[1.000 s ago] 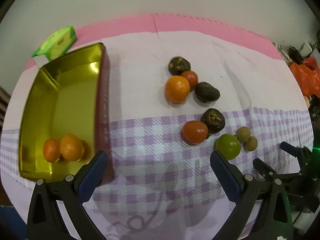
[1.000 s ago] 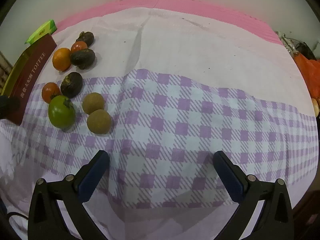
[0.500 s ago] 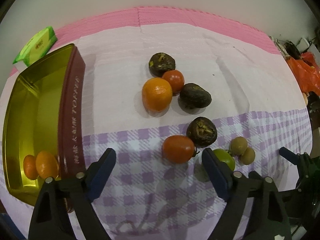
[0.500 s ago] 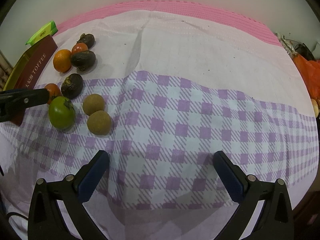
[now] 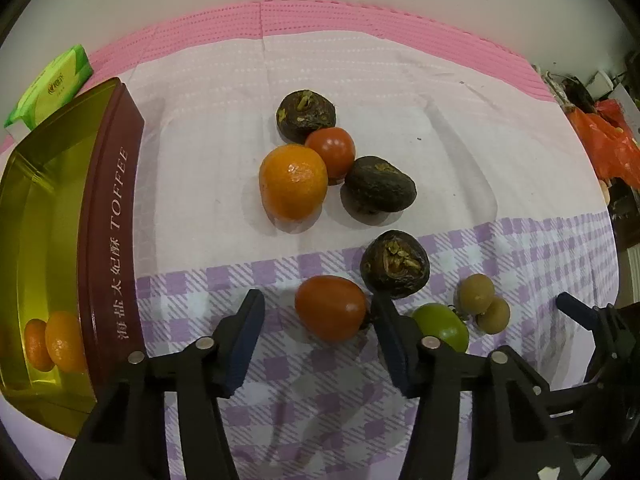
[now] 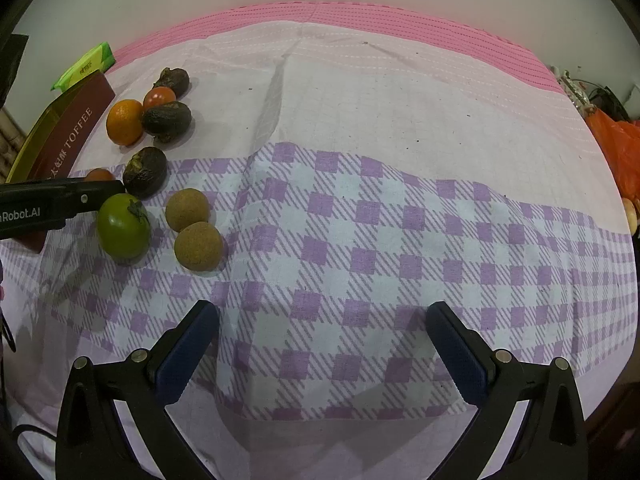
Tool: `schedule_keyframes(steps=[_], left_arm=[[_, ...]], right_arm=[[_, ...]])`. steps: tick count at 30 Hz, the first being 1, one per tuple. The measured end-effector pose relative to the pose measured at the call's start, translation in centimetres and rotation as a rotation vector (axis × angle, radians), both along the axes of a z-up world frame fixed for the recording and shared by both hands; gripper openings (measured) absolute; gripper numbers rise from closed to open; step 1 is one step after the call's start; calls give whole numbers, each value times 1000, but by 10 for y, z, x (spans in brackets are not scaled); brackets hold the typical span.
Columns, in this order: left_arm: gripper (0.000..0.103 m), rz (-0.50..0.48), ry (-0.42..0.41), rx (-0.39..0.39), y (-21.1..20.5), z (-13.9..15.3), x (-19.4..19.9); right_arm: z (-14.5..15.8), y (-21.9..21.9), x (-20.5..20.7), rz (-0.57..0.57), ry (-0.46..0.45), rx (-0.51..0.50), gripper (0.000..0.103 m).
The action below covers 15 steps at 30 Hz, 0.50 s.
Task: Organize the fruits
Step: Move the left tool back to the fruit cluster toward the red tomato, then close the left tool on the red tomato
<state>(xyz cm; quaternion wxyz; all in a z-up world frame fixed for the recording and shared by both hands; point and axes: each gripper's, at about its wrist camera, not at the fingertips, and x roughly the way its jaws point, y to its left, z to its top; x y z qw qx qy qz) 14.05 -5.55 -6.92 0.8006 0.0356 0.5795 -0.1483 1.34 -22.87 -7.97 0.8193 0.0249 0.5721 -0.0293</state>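
Note:
My left gripper [image 5: 318, 314] is open, its fingers on either side of a red tomato [image 5: 330, 312] on the checked cloth, the right finger close to it. Behind it lie an orange [image 5: 293, 182], a second red tomato [image 5: 331, 151] and three dark wrinkled fruits [image 5: 394, 263]. A green tomato [image 5: 442, 325] and two small brown fruits [image 5: 476, 299] lie to the right. The gold toffee tin [image 5: 108, 232] at left holds two oranges [image 5: 64, 342]. My right gripper [image 6: 322, 322] is open and empty over bare cloth, right of the brown fruits [image 6: 198, 245].
A green packet [image 5: 52, 84] lies behind the tin. Orange bags and clutter [image 5: 608, 144] sit at the right edge of the table. The pink mat [image 6: 360, 20] runs along the back by the wall. The left gripper's finger [image 6: 60, 198] reaches in beside the green tomato [image 6: 122, 226].
My left gripper has moved right from the tin and forward, narrowed its jaws, and now straddles the red tomato. The right gripper has barely moved.

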Motion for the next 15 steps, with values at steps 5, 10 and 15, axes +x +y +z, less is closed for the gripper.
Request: schedule_keyframes(steps=[5,10,15], left_arm=[[37,-4,7,-14,3,0,-1],[28,-8,7,-18,6,1,-7],[28,-6,5,-23,10,2,-11]], right_arm=[[0,0,-1,0,-1,0,103],[0,0,0,0,-1,0,103],[0,0,-1,0,-1,0,103]])
